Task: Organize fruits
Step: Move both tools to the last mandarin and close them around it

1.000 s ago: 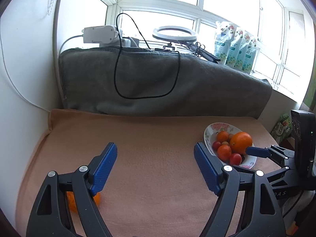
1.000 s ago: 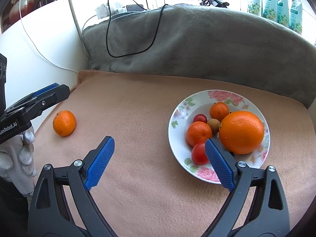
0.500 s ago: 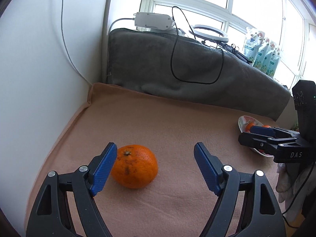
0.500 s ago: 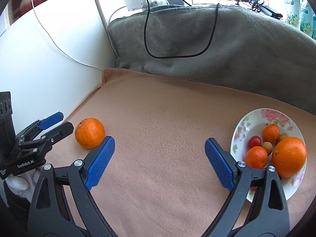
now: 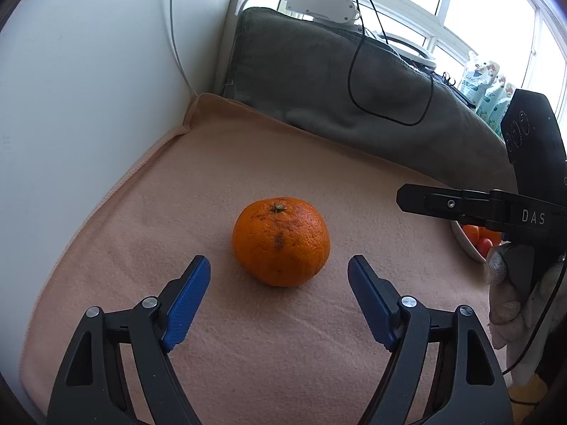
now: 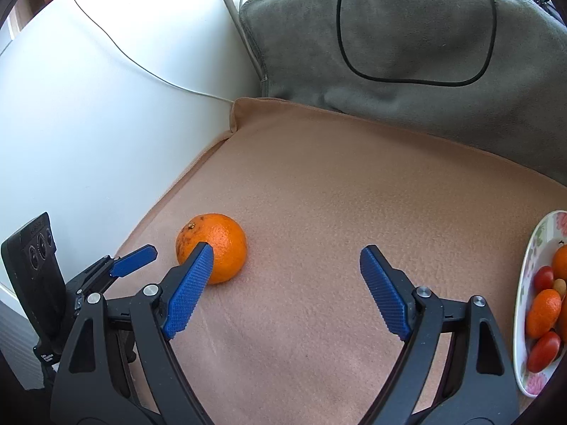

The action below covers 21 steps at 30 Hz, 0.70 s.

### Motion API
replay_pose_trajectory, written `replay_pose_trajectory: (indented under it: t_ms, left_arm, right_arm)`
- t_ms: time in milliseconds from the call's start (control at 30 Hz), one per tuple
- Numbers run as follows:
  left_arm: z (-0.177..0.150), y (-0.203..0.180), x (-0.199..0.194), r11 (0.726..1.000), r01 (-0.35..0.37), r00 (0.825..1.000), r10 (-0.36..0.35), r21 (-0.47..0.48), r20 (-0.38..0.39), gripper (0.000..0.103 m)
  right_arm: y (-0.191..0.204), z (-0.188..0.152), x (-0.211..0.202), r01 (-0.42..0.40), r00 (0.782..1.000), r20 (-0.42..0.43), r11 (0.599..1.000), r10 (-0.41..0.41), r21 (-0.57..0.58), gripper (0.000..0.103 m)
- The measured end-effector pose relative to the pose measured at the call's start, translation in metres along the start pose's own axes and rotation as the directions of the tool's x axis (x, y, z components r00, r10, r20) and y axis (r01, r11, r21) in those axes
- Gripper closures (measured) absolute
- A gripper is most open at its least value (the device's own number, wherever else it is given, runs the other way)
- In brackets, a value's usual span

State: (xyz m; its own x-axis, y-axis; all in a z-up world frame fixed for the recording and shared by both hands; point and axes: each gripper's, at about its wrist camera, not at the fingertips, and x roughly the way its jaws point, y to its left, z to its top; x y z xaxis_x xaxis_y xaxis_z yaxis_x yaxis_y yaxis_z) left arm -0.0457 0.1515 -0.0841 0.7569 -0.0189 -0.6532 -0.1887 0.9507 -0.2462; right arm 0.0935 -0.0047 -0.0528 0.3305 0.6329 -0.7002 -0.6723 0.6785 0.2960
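- The left tongs (image 5: 278, 297) were spread wide and held nothing; their blue-padded tips sat just short of a mandarin (image 5: 281, 241), one on each side of it and not touching it.
- The mandarin rested alone on the peach fleece surface (image 5: 319, 354), stem end up, with a few dark scuffs on its peel.
- The right tongs (image 6: 285, 290) were also wide open and empty, hovering over bare fleece. In the right wrist view the mandarin (image 6: 219, 244) showed beyond their left pad, outside the gap.
- At the right edge of the right wrist view stood a floral plate (image 6: 531, 248), well apart from the mandarin and holding small oranges and red tomatoes.
- Behind the surface hung a grey blanket (image 5: 336, 81) with a looped black cable (image 5: 389, 81) lying on it. A white power strip (image 5: 319, 0) sat above, and a white wall (image 5: 88, 88) closed in the left side.
- The step in hand appeared to be picking up the mandarin with the left tongs, probably to join the fruit on the plate.
- To do it well, the tongs would need to move forward until the pads reached the fruit's widest part, staying low and level.
- Closing should be gentle, since the round fruit could roll away or bruise.
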Motion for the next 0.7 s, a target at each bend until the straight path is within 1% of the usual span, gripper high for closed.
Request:
replay_pose_trajectory:
  t_ms: [133,300,433,567,600,667,700]
  left_arm:
    - [-0.002,0.007,0.006,0.999,0.032,0.999,-0.033,-0.041,-0.016,0.023]
    - [-0.001,0.009,0.015,0.996,0.060,0.998,-0.062,-0.066,-0.031,0.023]
    - [-0.002,0.010,0.018,0.995,0.069,0.997,-0.072,-0.074,-0.038,0.023]
    - [-0.002,0.012,0.020,0.994,0.074,0.996,-0.077,-0.086,-0.039,0.024]
    - [-0.001,0.012,0.022,0.993,0.077,0.996,-0.081,-0.091,-0.041,0.024]
    - [0.000,0.013,0.025,0.992,0.080,0.995,-0.085,-0.098,-0.047,0.029]
    - [0.000,0.013,0.025,0.992,0.080,0.995,-0.085,-0.099,-0.050,0.030]
  right_arm:
    - [0.004,0.005,0.018,-0.060,0.997,-0.041,0.998,0.061,0.028,0.016]
    - [0.010,0.010,0.037,-0.106,0.991,-0.073,0.993,0.110,0.055,0.016]
    - [0.013,0.012,0.050,-0.122,0.987,-0.100,0.990,0.128,0.065,0.022]
    - [0.007,0.012,0.061,-0.152,0.979,-0.120,0.981,0.167,0.122,0.023]
    - [0.006,0.012,0.063,-0.161,0.976,-0.123,0.978,0.178,0.135,0.023]
    - [0.005,0.012,0.066,-0.172,0.973,-0.128,0.974,0.191,0.147,0.023]
    - [0.005,0.012,0.069,-0.176,0.972,-0.131,0.973,0.196,0.149,0.024]
